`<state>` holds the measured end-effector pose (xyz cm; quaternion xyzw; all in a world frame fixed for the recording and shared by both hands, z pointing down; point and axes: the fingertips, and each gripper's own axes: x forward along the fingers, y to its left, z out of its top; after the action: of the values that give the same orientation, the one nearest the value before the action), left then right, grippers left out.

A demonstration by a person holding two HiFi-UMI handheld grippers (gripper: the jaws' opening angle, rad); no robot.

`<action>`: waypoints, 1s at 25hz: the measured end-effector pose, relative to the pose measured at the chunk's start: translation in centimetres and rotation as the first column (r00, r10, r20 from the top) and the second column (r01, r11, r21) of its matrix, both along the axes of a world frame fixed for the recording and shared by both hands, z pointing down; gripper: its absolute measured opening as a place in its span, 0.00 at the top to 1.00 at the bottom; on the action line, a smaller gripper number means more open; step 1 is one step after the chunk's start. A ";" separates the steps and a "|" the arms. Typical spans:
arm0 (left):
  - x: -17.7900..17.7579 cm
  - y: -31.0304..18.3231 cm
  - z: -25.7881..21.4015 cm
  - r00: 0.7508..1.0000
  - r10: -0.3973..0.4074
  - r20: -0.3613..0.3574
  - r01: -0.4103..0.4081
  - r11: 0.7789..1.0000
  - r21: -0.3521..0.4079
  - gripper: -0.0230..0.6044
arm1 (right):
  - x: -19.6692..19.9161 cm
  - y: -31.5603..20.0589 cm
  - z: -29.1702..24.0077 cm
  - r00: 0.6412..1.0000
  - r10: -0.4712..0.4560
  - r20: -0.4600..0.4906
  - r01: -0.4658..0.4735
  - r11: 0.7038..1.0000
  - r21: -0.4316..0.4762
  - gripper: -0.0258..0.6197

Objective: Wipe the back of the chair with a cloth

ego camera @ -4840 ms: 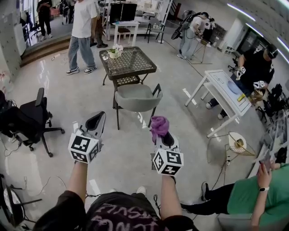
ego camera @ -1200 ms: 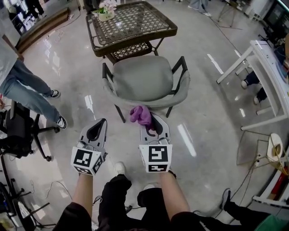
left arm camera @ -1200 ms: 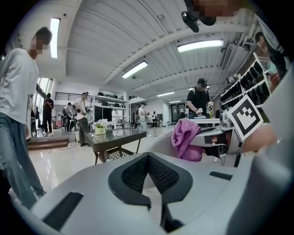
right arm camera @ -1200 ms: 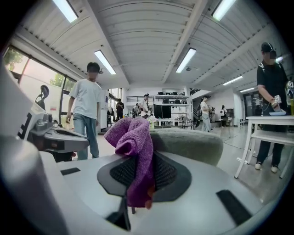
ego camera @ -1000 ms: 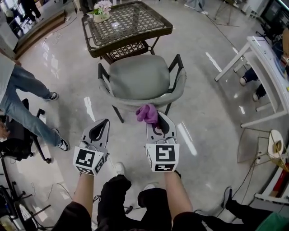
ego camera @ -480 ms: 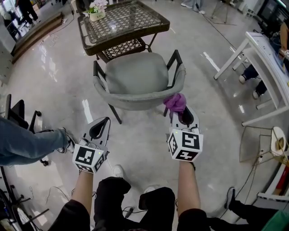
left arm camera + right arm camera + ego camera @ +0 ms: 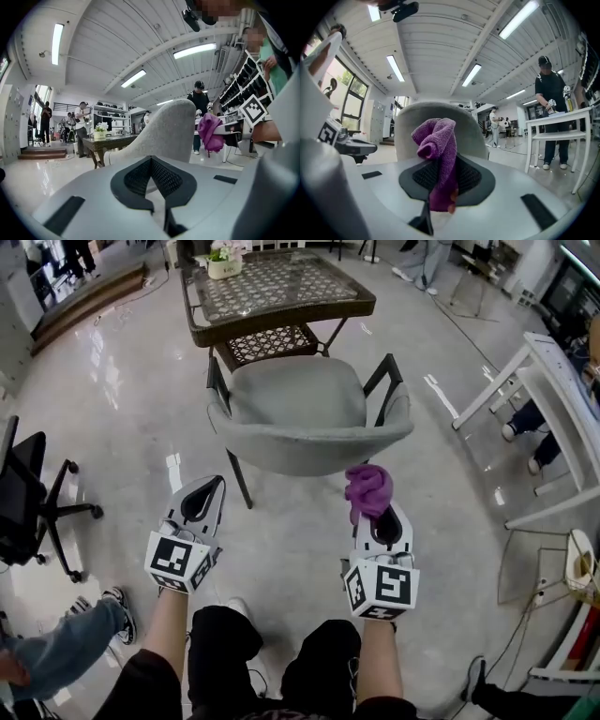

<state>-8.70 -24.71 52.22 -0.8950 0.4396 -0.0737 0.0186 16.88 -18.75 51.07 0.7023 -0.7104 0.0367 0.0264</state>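
Observation:
A grey padded chair point(image 7: 305, 409) with black legs stands in front of me, its curved back point(image 7: 319, 454) turned towards me. My right gripper point(image 7: 372, 510) is shut on a bunched purple cloth point(image 7: 368, 489), held just short of the right part of the chair back; in the right gripper view the cloth point(image 7: 438, 154) sticks up from the jaws before the back point(image 7: 466, 123). My left gripper point(image 7: 200, 495) is shut and holds nothing, lower left of the chair. In the left gripper view the chair back point(image 7: 164, 131) and the cloth point(image 7: 209, 133) show ahead.
A wicker table point(image 7: 272, 287) with a glass top and a flower pot point(image 7: 223, 261) stands beyond the chair. A black office chair point(image 7: 28, 493) is at the left, a white table point(image 7: 553, 390) at the right, a wire basket point(image 7: 572, 563) lower right. Someone's leg point(image 7: 56, 662) is near my left.
The right gripper with the cloth has drawn back a little from the chair back and lowered. The person in jeans at the left has walked towards the lower left. My view has shifted.

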 end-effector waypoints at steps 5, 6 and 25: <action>-3.1 -0.1 2.7 0.999 -0.052 0.004 0.052 0.998 0.042 0.95 | -7.7 -0.8 3.0 0.983 -0.175 -0.050 0.176 0.984 0.012 0.82; -3.8 -0.2 3.4 0.998 -0.061 0.003 0.061 0.997 0.046 0.95 | -9.6 -1.3 3.3 0.975 -0.216 -0.045 0.217 0.976 0.021 0.82; -7.1 0.9 10.2 0.992 -0.084 0.089 0.073 0.991 0.115 0.95 | -19.5 -7.6 3.3 0.950 -0.311 -0.026 0.311 0.950 0.017 0.82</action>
<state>-15.80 -23.84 62.37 -0.8700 0.4767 -0.0918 0.0861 -2.60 -26.30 54.41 0.5823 -0.8122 0.0169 0.0327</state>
